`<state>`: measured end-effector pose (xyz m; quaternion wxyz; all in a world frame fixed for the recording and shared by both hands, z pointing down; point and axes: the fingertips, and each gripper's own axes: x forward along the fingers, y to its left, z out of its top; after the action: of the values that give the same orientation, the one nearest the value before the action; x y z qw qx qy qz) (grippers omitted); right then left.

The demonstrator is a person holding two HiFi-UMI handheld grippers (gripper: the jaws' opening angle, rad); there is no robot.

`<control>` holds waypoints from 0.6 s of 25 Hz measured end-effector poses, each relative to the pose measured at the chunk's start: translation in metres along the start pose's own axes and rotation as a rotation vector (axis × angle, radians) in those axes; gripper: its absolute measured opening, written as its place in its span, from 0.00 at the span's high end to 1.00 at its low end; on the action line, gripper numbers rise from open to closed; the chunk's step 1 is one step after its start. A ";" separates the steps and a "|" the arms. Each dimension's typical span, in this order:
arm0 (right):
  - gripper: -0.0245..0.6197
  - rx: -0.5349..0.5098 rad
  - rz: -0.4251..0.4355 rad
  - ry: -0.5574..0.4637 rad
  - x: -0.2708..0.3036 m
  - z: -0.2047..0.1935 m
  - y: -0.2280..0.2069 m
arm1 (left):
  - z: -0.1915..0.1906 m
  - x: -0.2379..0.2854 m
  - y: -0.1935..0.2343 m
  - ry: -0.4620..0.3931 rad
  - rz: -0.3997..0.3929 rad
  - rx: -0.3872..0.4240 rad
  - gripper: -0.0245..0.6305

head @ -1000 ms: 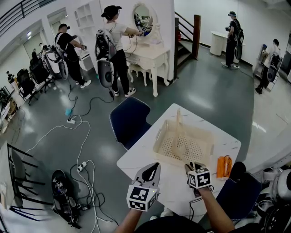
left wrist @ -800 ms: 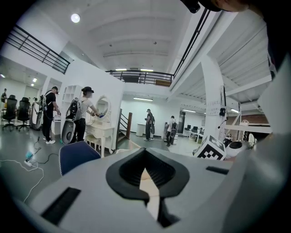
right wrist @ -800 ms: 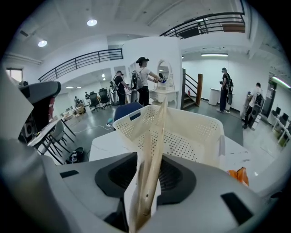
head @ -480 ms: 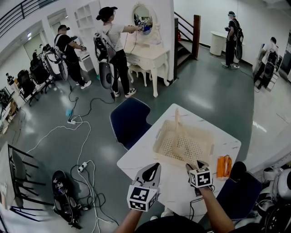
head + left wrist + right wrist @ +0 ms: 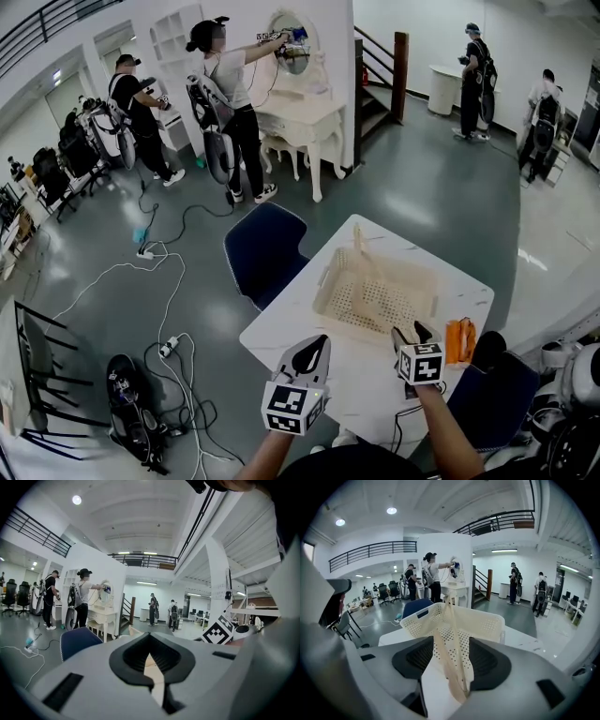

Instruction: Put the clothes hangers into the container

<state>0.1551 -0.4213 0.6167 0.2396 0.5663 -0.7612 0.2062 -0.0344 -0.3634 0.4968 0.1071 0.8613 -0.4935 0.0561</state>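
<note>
A cream perforated basket (image 5: pixel 419 281) stands on the white table (image 5: pixel 300 323). A cream hanger (image 5: pixel 360 267) lies in it, its far end leaning up over the back rim. In the right gripper view the same hanger (image 5: pixel 449 634) runs from the basket (image 5: pixel 487 620) down between my jaws. My right gripper (image 5: pixel 413 330) (image 5: pixel 450 641) sits at the basket's near right corner; its jaws are opening and the pads stand clear of the hanger. Orange hangers (image 5: pixel 459 339) lie on the table to the right. My left gripper (image 5: pixel 317 345) (image 5: pixel 150 641) hovers over the near table, shut and holding nothing.
A blue chair (image 5: pixel 266 247) stands past the table's left edge and a dark chair (image 5: pixel 494 398) sits at the near right. Cables and a power strip (image 5: pixel 169 344) trail on the floor at left. Several people work far off by a white dresser (image 5: pixel 300 117).
My right gripper's jaws have spread apart and drawn slightly right and back from the basket. The cream hanger now rests in the basket. My left gripper has stayed put.
</note>
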 end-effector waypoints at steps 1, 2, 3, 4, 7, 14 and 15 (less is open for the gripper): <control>0.61 0.000 -0.001 -0.002 -0.001 0.000 0.000 | -0.001 0.000 -0.001 0.001 -0.002 0.000 0.96; 0.61 -0.001 -0.002 -0.003 -0.001 -0.001 0.001 | -0.001 -0.001 -0.001 0.002 -0.004 0.001 0.96; 0.61 -0.002 -0.002 -0.005 -0.001 -0.001 0.002 | -0.002 -0.001 -0.002 0.002 -0.005 0.001 0.96; 0.61 -0.002 -0.002 -0.006 -0.002 -0.001 0.002 | -0.002 -0.002 -0.002 0.002 -0.007 0.001 0.96; 0.61 0.003 0.000 -0.011 -0.005 -0.001 0.004 | -0.001 -0.004 -0.003 0.000 -0.015 0.002 0.96; 0.61 0.014 0.027 -0.050 -0.016 0.003 0.017 | -0.001 -0.014 -0.008 -0.009 -0.038 0.006 0.96; 0.61 0.017 0.033 -0.054 -0.018 0.003 0.018 | 0.000 -0.015 -0.009 -0.010 -0.039 0.008 0.96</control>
<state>0.1420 -0.4040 0.6028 0.2106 0.5610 -0.7749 0.2011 -0.0340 -0.3459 0.4927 0.1022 0.8714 -0.4769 0.0519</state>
